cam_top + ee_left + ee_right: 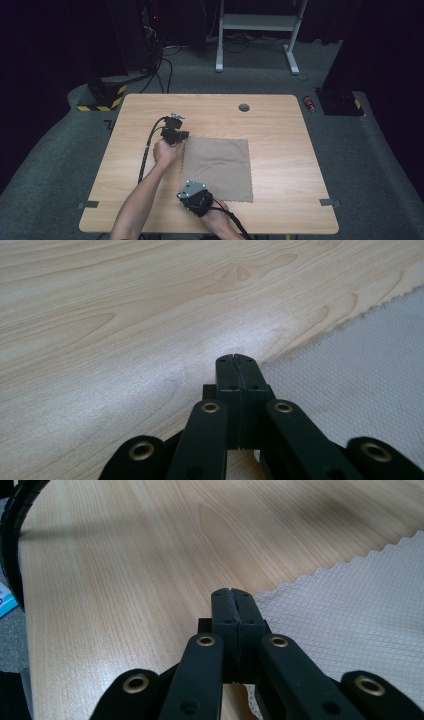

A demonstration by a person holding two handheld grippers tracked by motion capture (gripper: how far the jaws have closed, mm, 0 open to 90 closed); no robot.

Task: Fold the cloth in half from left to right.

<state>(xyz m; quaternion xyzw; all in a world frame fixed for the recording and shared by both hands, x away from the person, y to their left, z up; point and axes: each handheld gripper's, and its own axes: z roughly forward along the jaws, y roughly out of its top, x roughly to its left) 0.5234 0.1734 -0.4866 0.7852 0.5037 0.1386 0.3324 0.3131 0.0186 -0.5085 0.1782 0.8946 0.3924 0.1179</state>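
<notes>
A brown cloth (217, 167) with zigzag edges lies flat on the wooden table (280, 120). My left gripper (183, 137) is at the cloth's far left corner. In the left gripper view its jaws (234, 360) stand pressed together, and the cloth (360, 365) edge runs in under their tip. My right gripper (186, 192) sits at the near left corner. In the right gripper view its jaws (232, 594) are also closed, with the cloth (350, 605) corner caught at them. A bare hand holds each gripper.
A round cable hole (244, 107) is in the table near its far edge. The left gripper's black cable (147, 150) trails across the wood toward the front. On the floor behind stand a white desk frame (260, 30) and a red can (309, 103).
</notes>
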